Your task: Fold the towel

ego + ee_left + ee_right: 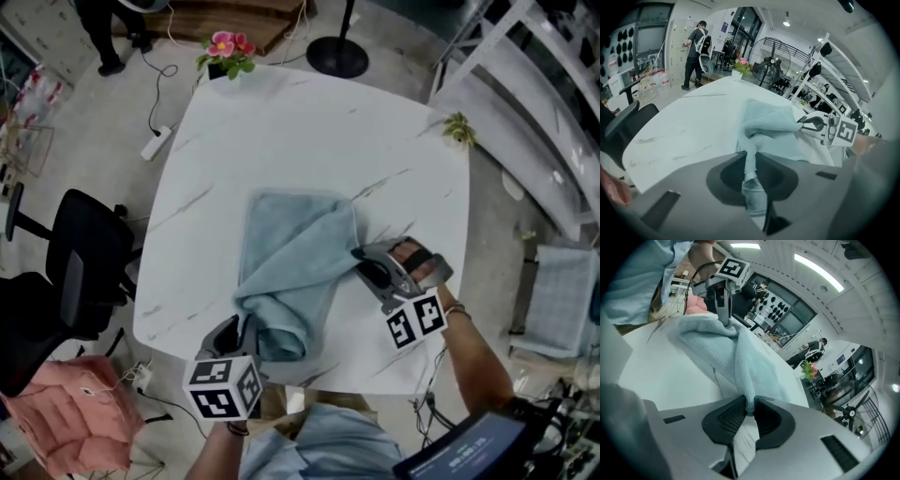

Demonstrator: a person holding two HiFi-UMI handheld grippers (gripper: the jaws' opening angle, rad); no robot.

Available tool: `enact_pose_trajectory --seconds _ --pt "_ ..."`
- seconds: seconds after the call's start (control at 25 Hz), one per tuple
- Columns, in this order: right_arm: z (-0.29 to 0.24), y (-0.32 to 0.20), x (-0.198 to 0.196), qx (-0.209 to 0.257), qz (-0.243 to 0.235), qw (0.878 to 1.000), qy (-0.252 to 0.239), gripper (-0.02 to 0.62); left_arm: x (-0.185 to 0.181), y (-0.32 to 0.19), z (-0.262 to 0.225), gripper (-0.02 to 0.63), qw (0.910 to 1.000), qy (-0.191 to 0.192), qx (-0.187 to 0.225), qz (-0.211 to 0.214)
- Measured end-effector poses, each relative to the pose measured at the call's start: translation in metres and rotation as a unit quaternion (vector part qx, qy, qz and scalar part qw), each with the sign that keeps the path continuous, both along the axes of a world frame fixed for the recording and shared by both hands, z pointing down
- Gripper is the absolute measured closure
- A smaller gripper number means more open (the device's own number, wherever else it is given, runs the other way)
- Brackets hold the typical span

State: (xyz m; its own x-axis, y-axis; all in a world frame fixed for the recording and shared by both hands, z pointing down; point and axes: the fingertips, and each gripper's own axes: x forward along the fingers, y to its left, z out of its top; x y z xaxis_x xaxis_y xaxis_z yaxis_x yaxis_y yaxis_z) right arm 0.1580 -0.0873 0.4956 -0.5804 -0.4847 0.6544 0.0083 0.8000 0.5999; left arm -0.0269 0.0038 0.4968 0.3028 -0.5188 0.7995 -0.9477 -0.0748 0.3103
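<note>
Pale speckled floor all round, and planted on it is the white, grey-veined square table that both tools are working over. Right between them lies the light blue terry towel: its far part lies flat on the tabletop beyond the jaws, while the near part is rumpled up into thick folds that run toward each tool.

Out past the left tool's outer side stands a black office chair, with a pink quilted cushion close to it on the floor.

Now the left gripper, marker cube nearest the person. It is clamped on the towel's near corner, and in its own view a narrow strip of cloth is pinched between the dark pads and runs straight ahead into the bunch. The right gripper bites the towel's edge from the opposite side; its own view shows the pads squeezed on a fold, the cloth draping away toward the other tool.

Far ahead of both, at the table's opposite corner, sits a small pot of pink flowers.
</note>
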Motion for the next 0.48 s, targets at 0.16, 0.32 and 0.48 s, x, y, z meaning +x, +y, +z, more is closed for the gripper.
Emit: enact_pose_trajectory --seconds 0.16,0.32,0.48 --pt "-0.047 -0.017 0.003 -0.026 0.003 0.999 -0.046 0.538 0.006 0.002 -0.012 0.561 0.9998 0.018 0.004 0.009" --pt "-0.107 -0.05 -0.002 -0.027 -0.009 0.997 -0.071 0.538 0.026 0.011 -0.04 0.561 0.997 0.069 0.016 0.031" --pt "-0.147 -0.076 -0.036 -0.034 -0.053 0.996 -0.069 0.538 0.044 0.029 -0.062 0.561 0.9893 0.142 0.011 0.034"
